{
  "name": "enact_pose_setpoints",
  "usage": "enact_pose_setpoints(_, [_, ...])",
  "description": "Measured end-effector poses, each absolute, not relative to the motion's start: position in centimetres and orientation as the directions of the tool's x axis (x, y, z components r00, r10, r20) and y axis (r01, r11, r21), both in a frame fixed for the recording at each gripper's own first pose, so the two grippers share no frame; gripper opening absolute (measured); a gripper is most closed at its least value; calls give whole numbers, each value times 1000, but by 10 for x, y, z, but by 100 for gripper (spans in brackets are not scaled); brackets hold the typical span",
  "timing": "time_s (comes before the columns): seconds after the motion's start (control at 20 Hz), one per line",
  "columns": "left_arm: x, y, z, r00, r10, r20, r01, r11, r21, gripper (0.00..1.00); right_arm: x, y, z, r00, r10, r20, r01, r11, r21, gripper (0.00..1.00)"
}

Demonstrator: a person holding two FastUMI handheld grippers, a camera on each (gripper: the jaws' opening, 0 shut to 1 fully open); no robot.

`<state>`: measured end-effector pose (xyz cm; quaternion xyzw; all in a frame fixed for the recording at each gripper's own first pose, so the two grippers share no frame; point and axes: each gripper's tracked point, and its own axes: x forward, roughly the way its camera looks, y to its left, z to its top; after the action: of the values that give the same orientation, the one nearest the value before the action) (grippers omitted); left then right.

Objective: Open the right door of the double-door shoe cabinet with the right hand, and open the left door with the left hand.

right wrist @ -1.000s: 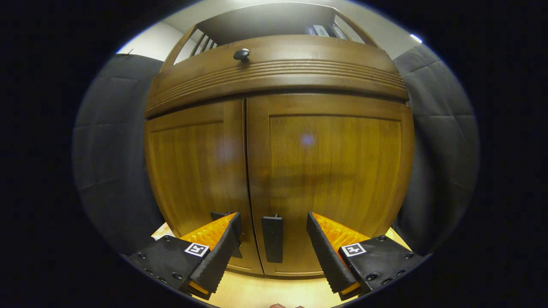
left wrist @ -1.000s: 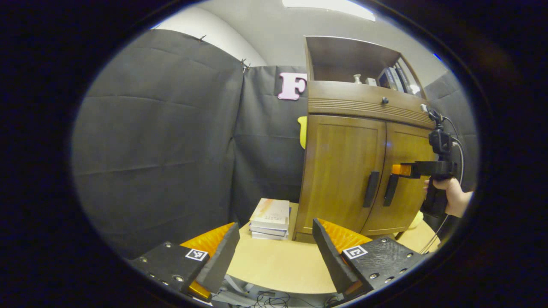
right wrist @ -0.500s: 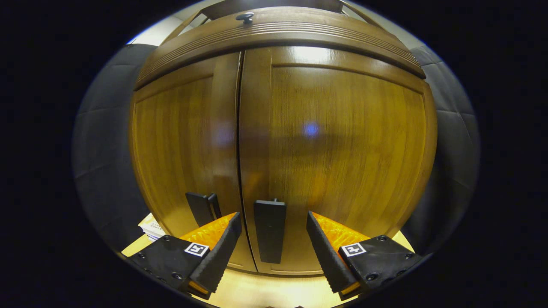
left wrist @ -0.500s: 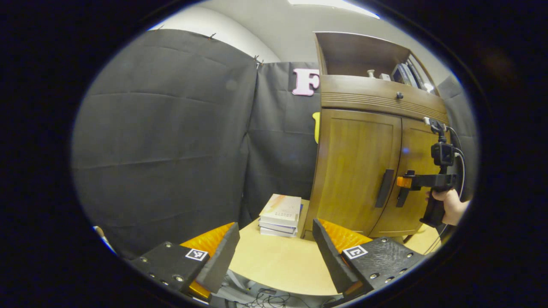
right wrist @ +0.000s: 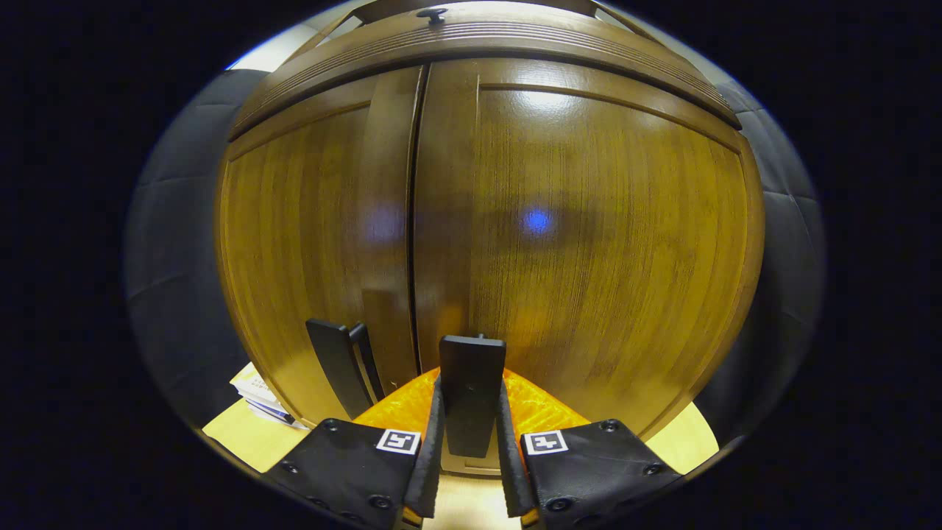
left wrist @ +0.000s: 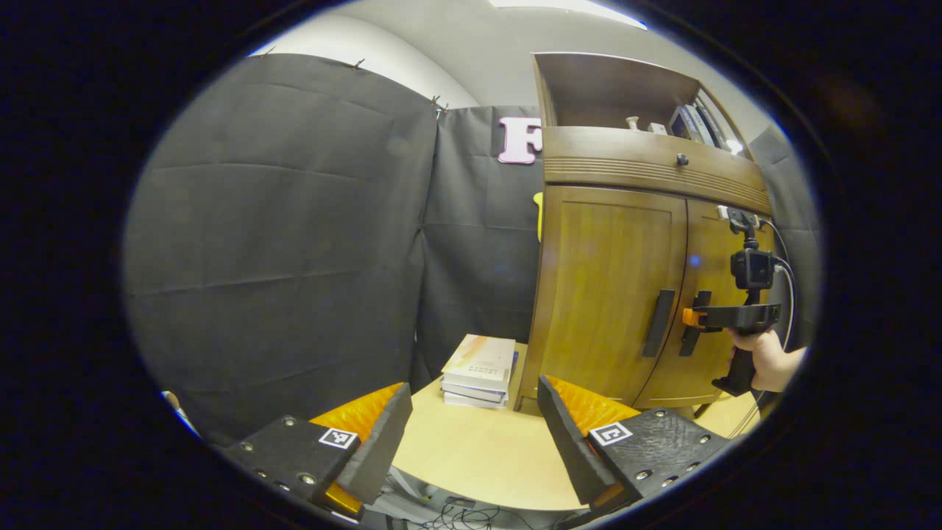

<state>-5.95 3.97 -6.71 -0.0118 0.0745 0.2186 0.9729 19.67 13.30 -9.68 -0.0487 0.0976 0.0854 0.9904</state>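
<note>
The cabinet (left wrist: 633, 280) stands on the table (left wrist: 471, 456), both doors shut. The right gripper (right wrist: 469, 442) clamps the right door's handle (right wrist: 471, 390), seemingly from both sides, ready to pull. The left gripper (left wrist: 471, 434) hangs well back from the cabinet, jaws wide, awaiting its turn.

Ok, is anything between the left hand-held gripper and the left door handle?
Nothing visible. The left hand-held gripper is open over the bare table; the book stack sits left of a straight line to the left handle. The right hand-held gripper is on the right handle beside it.
</note>
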Motion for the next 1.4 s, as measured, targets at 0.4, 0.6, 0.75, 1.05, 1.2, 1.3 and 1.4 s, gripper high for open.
enact_pose_setpoints(0.4, [-58,30,-66,913,380,-147,-381,924,20,100,190,133,-96,957,188,-219,-205,977,-56,23])
enact_pose_setpoints(0.6, [-70,28,-60,927,350,-133,-352,936,10,100,173,130,-97,958,193,-212,-209,976,-59,23])
enact_pose_setpoints(0.75, [-72,22,-58,944,304,-129,-307,952,-7,100,158,123,-96,959,191,-209,-209,976,-63,23])
enact_pose_setpoints(1.05, [-65,9,-50,984,145,-107,-149,988,-34,100,125,111,-96,960,210,-186,-224,973,-53,23])
enact_pose_setpoints(1.2, [-63,6,-47,990,105,-91,-109,993,-35,100,112,102,-97,956,229,-184,-243,968,-59,23])
enact_pose_setpoints(1.3, [-59,1,-47,991,99,-86,-103,994,-44,100,103,97,-98,950,251,-185,-264,963,-50,23])
enact_pose_setpoints(1.4, [-62,-10,-42,991,107,-83,-112,992,-54,100,94,92,-98,942,279,-187,-292,955,-47,24])
